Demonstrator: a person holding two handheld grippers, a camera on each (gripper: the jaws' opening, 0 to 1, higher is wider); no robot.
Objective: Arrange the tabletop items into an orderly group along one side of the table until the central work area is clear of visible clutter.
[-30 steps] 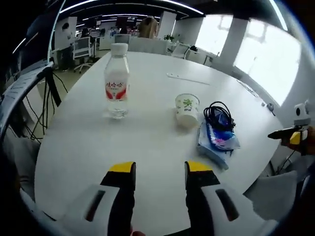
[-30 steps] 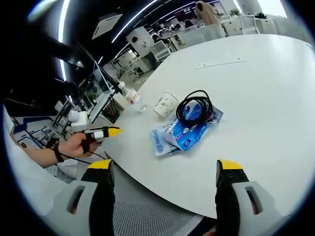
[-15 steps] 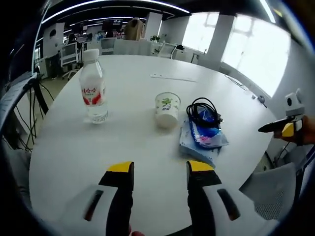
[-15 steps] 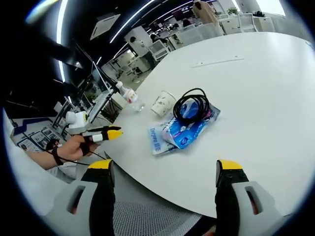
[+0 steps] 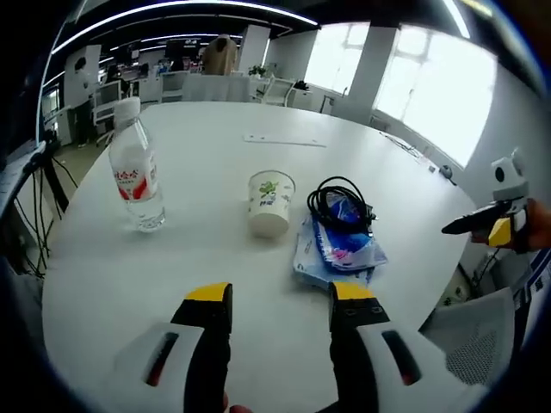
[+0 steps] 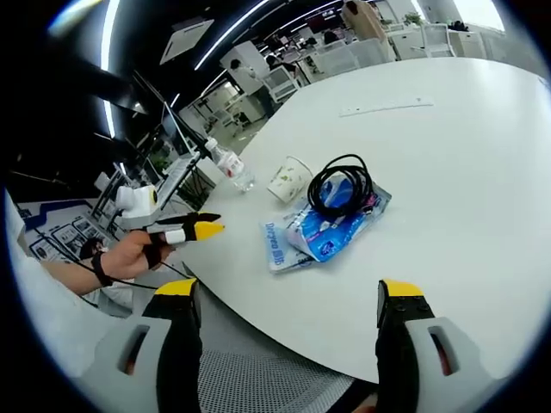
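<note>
We hold the left hand-held gripper [image 5: 280, 301] spread and empty over the white table [image 5: 129, 267]; ahead stand a water bottle [image 5: 133, 176] and paper cup [image 5: 269, 202], with a black cable [image 5: 340, 202] coiled atop a blue packet [image 5: 331, 254]. Our right hand-held gripper [image 6: 288, 297], also spread, hangs off the table's edge, well short of them.

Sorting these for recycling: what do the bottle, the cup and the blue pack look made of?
Bottle: clear, glossy plastic; the table shows through it. Cup: apparently matte white paper with a printed green motif. Blue pack: shiny plastic film, judging by its wrinkles and glints.
</note>
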